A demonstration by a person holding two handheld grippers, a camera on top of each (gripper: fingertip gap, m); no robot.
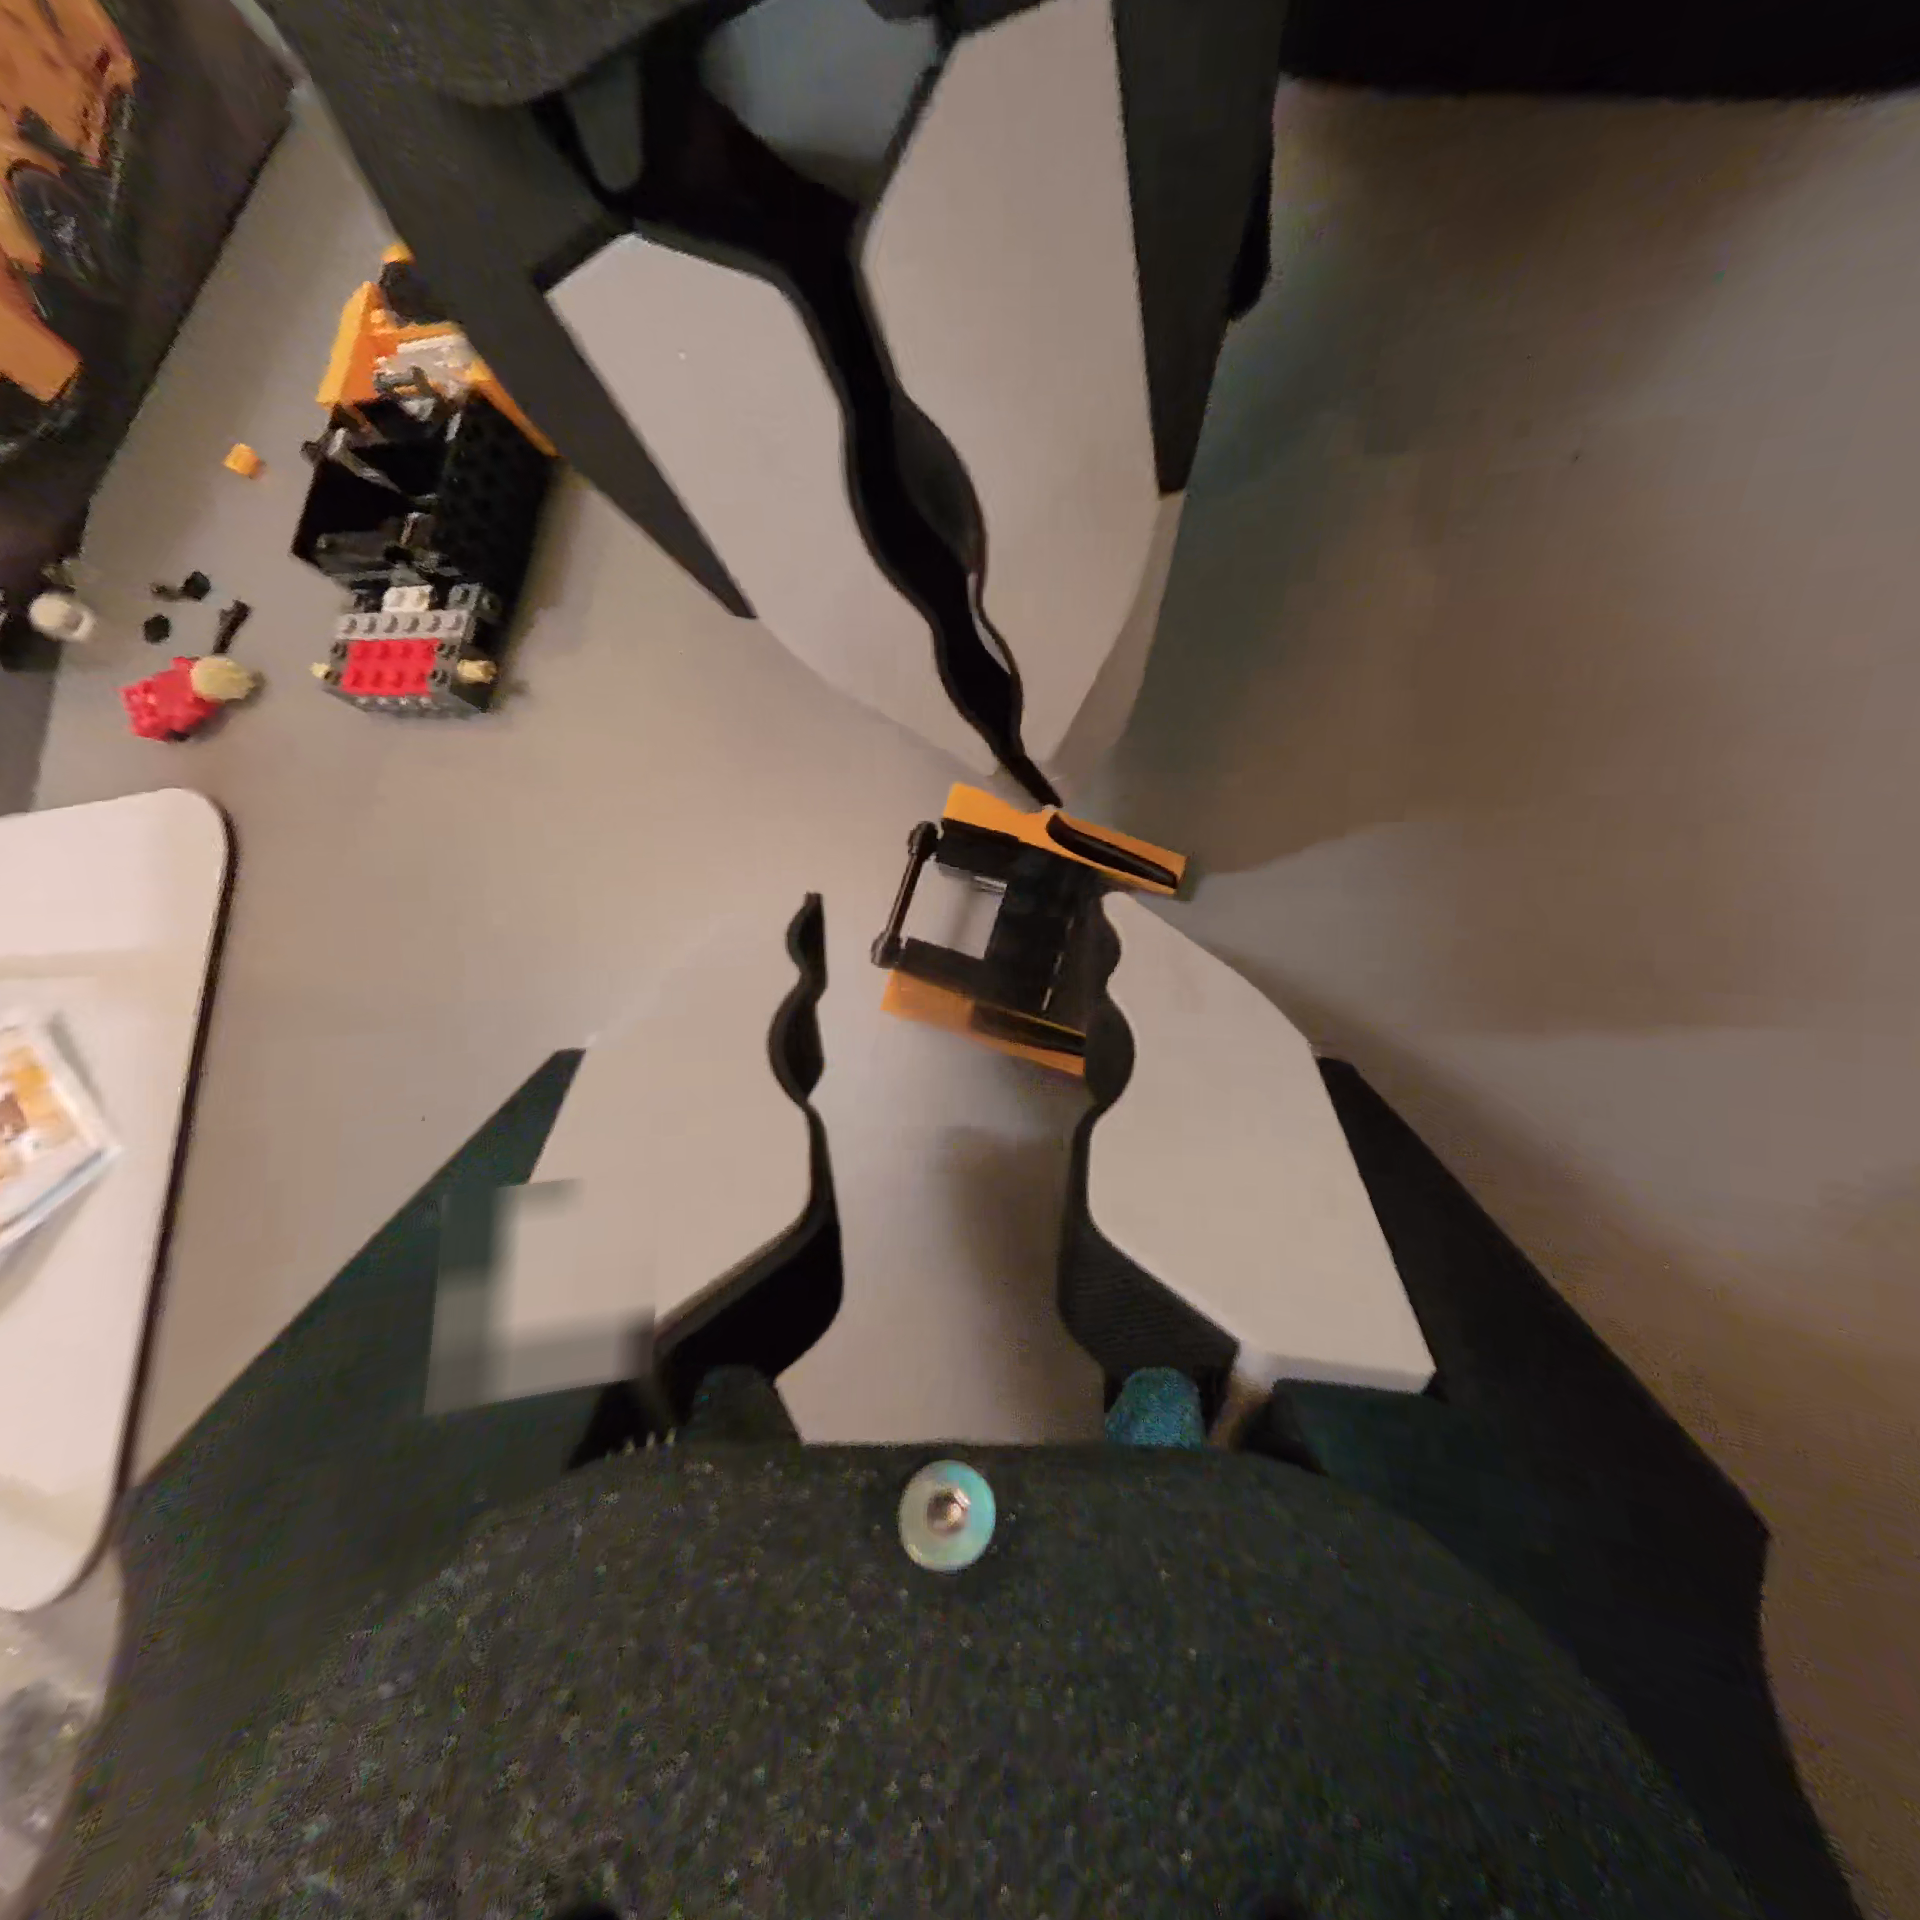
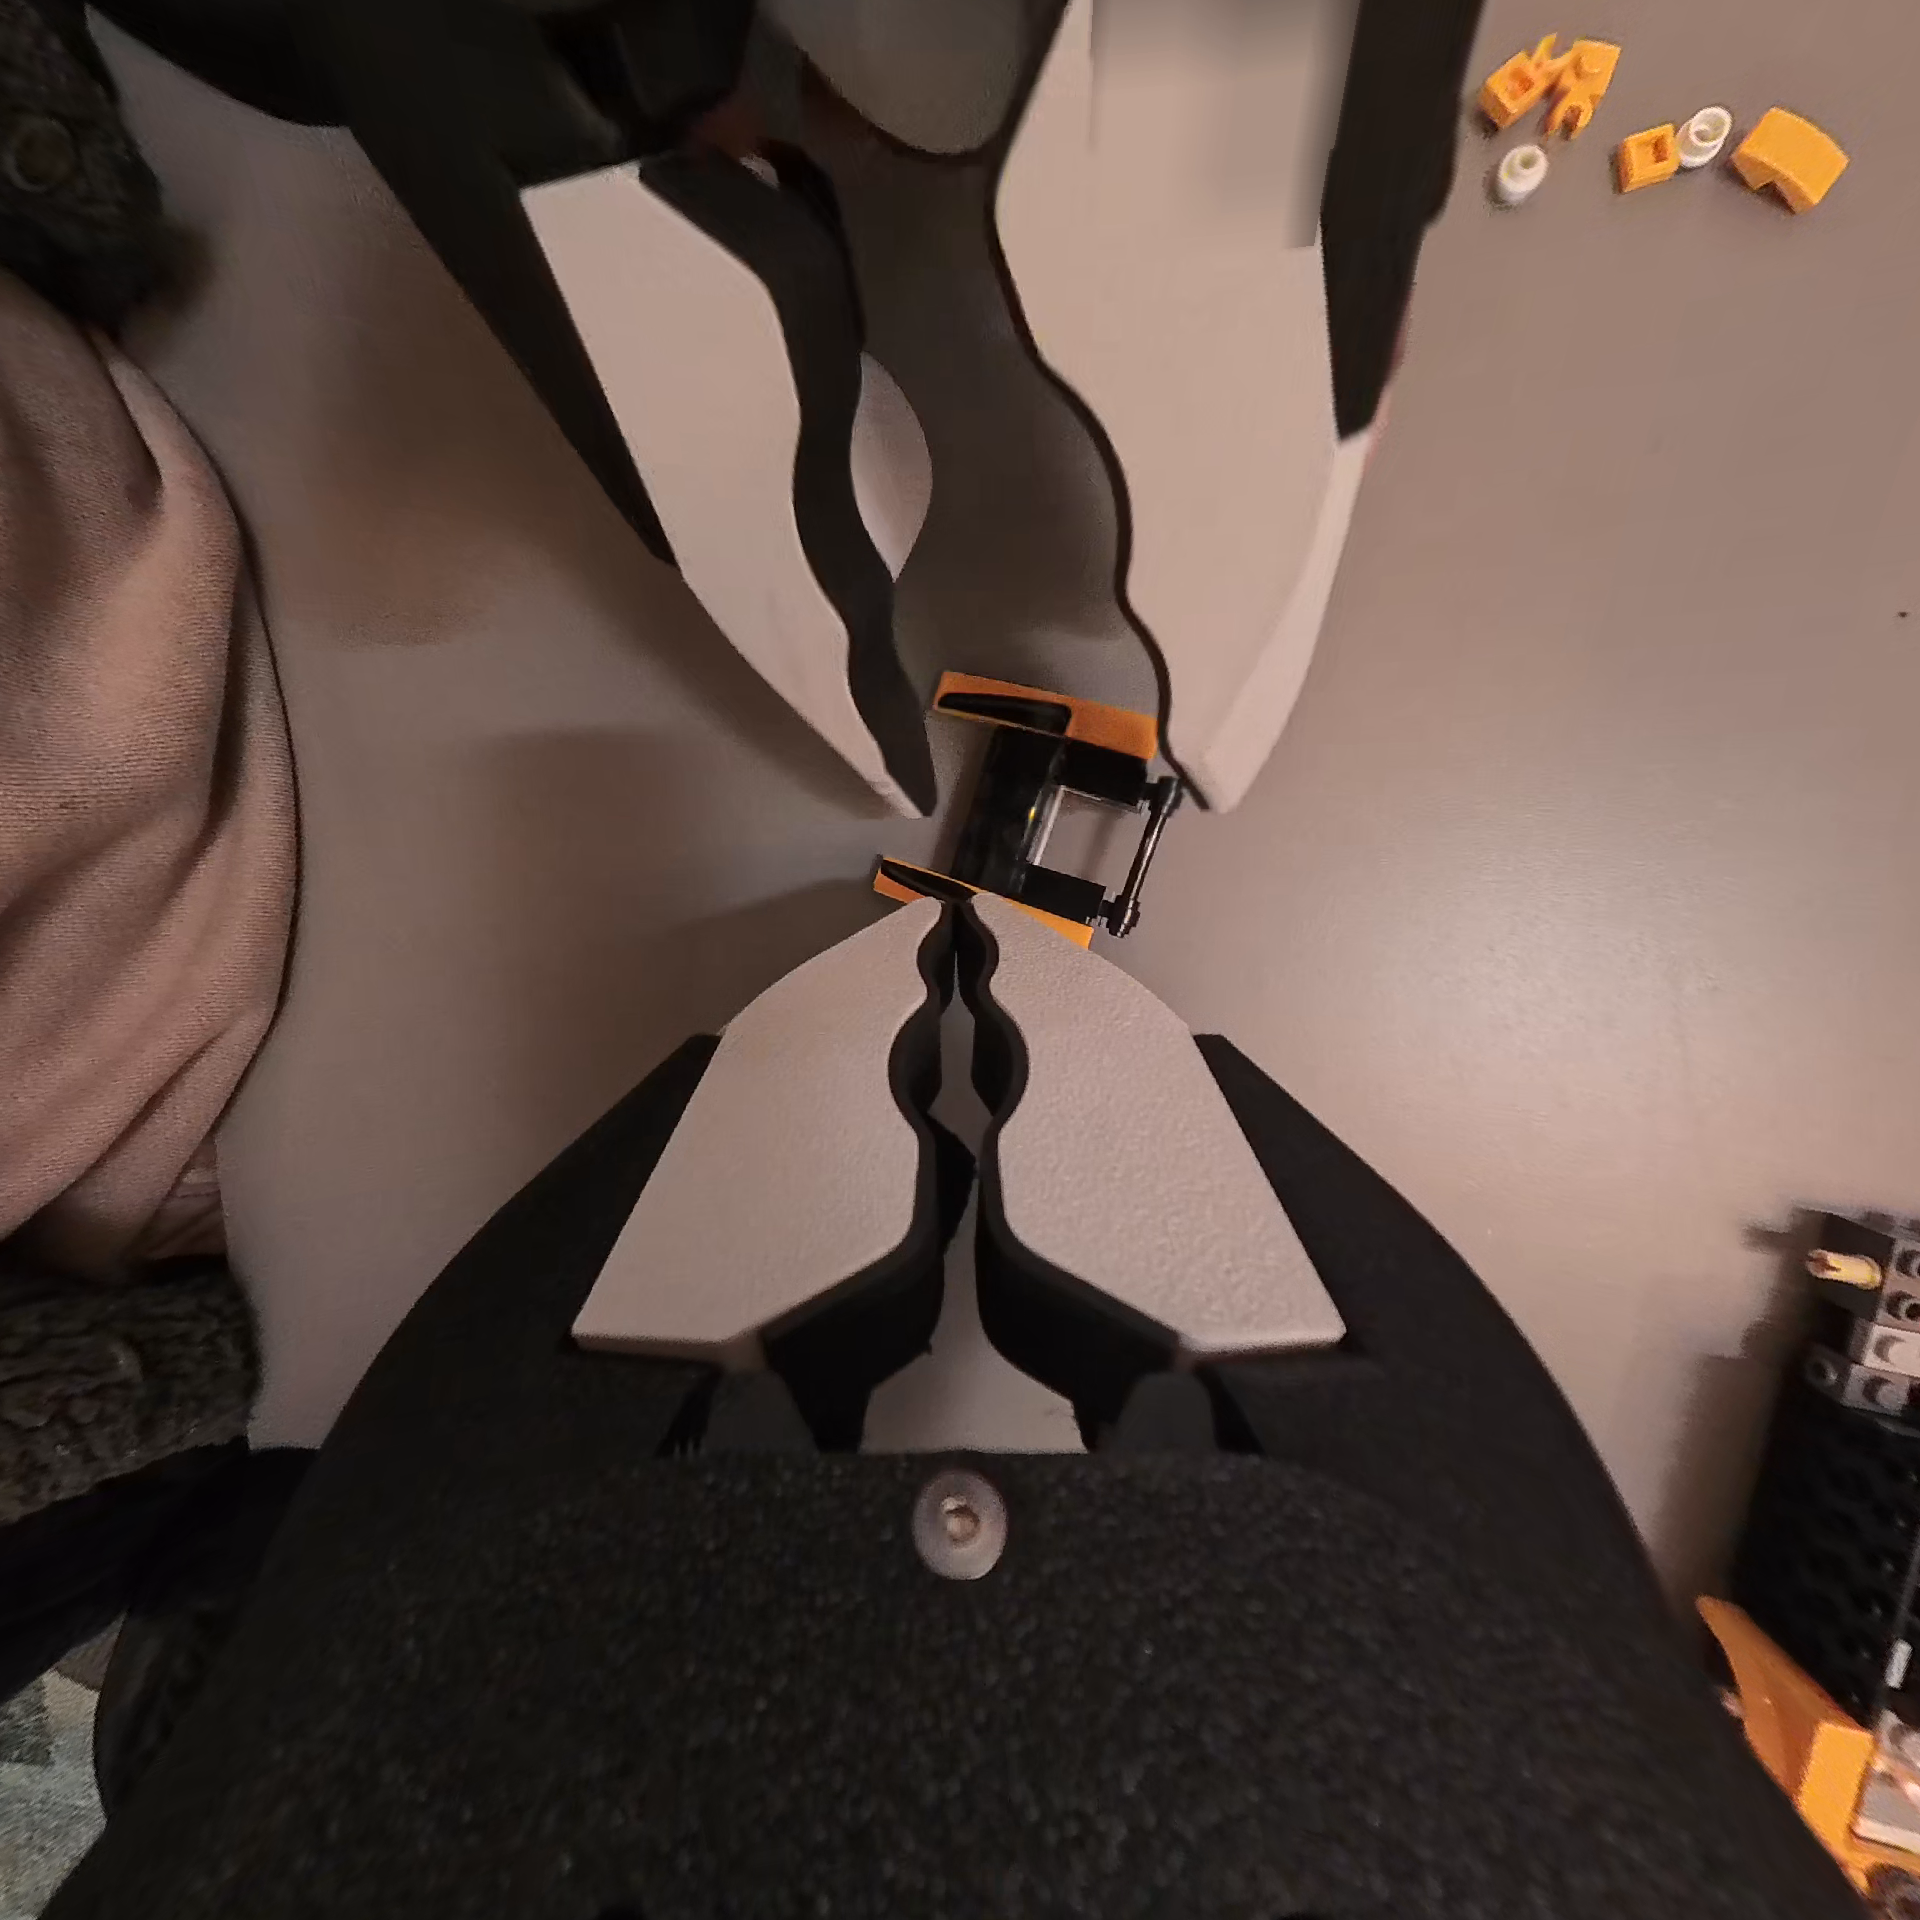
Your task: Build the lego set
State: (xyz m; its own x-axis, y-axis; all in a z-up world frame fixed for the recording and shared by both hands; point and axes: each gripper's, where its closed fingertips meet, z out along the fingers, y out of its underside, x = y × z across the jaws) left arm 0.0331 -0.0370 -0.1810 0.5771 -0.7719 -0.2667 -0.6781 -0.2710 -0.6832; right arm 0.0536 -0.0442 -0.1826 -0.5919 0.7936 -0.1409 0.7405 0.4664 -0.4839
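A small orange and black lego sub-assembly (image 1: 1023, 940) with a black bar handle is held just above the grey table. My right gripper (image 2: 954, 912) is shut on its orange edge plate; in the left wrist view it comes in from the top (image 1: 1034, 792). My left gripper (image 1: 956, 920) is open, with its fingers either side of the sub-assembly (image 2: 1039, 800). Its right finger is close against the piece and its left finger is apart from it. In the right wrist view the left gripper (image 2: 1049, 795) reaches in from the top.
The larger black and orange lego body (image 1: 426, 540) lies at far left and also shows in the right wrist view (image 2: 1839, 1455). Loose red (image 1: 171, 698) and black pieces (image 1: 187, 592) lie near it. Orange and white pieces (image 2: 1662, 135) lie far right. A white board (image 1: 104, 1299) holds a booklet (image 1: 42, 1122). A person's sleeve (image 2: 114, 831) is at left. My two grippers' fingertips are within a few centimetres of each other.
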